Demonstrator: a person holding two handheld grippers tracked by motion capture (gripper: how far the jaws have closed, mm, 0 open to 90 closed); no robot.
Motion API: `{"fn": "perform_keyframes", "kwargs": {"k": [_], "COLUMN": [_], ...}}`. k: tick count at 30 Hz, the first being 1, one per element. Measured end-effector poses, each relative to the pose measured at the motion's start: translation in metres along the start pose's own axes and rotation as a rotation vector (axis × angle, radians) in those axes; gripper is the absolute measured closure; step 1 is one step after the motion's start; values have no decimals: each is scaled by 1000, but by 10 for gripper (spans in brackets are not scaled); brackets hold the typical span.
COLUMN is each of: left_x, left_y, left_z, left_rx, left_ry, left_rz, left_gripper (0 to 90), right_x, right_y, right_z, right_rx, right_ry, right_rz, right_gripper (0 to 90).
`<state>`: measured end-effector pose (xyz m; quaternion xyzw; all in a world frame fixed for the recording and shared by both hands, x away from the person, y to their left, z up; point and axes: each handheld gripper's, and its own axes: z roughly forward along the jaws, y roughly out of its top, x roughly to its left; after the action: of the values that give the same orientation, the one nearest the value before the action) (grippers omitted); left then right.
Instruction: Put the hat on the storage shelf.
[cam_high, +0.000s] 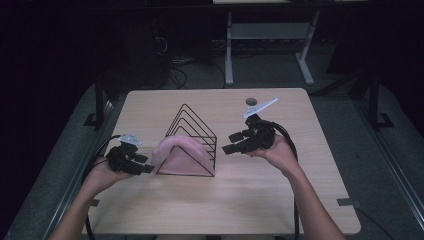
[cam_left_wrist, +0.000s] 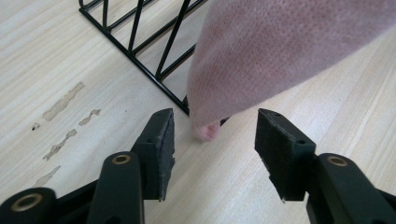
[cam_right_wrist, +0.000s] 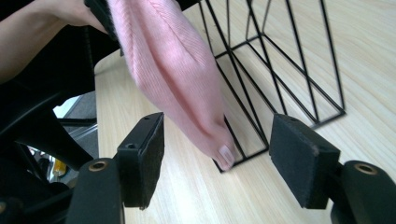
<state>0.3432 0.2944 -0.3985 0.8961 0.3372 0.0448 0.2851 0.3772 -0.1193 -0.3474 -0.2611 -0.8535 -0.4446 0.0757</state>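
The left gripper (cam_high: 145, 165) hangs with jaws spread just beside the one pink knit cloth (cam_high: 177, 152), which is draped over the near end of the single black wire rack (cam_high: 197, 130); the hanging looks done, only withdrawal left, and the right gripper (cam_high: 231, 142) is spread too, holding nothing
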Motion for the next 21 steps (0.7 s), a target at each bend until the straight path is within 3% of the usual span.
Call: {"fn": "perform_keyframes", "kwargs": {"k": [21], "left_x": [-6], "left_y": [-14], "left_z": [-5], "left_rx": [-9], "left_ry": [22], "left_rz": [-23], "left_gripper": [326], "right_x": [-16], "right_y": [-52], "right_z": [-36], "right_rx": [-19], "right_ry": [-98], "right_rz": [93], "right_gripper": [320]}}
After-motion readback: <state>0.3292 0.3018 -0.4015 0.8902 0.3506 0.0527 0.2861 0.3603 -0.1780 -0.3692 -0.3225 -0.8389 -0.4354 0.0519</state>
